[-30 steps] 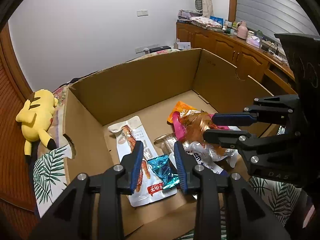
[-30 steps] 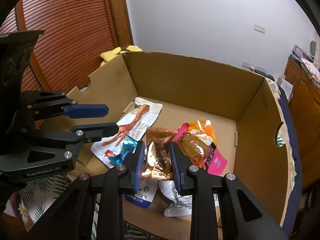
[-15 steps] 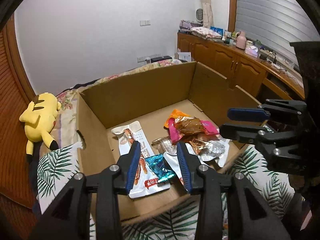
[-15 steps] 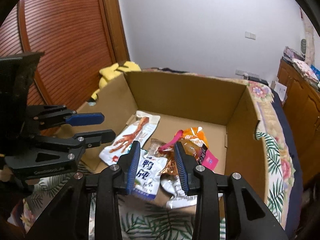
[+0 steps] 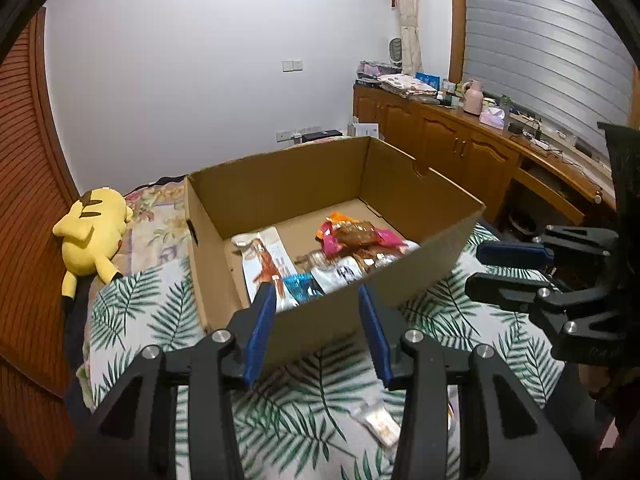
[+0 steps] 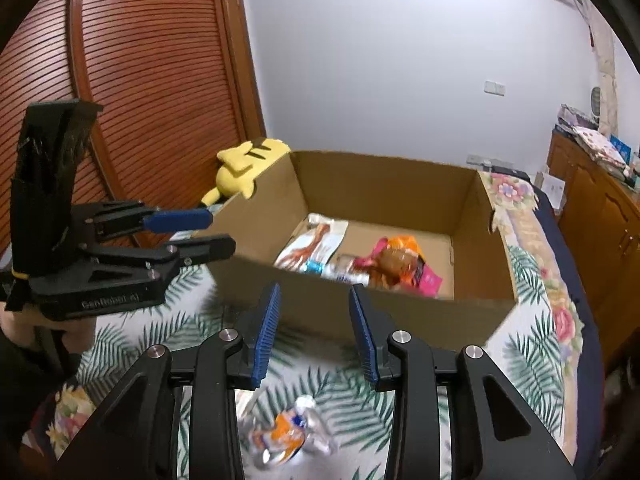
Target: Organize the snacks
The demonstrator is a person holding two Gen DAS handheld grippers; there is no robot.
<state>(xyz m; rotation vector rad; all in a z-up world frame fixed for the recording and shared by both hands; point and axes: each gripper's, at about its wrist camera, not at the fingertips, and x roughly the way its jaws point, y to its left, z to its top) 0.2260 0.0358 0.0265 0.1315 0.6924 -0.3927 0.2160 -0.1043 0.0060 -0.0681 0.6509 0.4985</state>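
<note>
The left tongs [image 5: 316, 334] hang spread and empty, their jaws having just been widening, over a small pale snack packet [image 5: 376, 426] on the leaf-print bed [image 5: 132, 312]. Right tongs [image 6: 314, 334], also spread and empty, sit above the crumpled silver-and-orange snack wrapper [image 6: 290, 436], both at the bed's near edge, short of the brown cardboard box [image 6: 400, 312].

Yellow plush toy [image 5: 90, 228] on leaf-print bedspread [image 5: 152, 312]; wooden cabinets [image 5: 448, 148] along wall; slatted wooden door [image 6: 160, 80].
</note>
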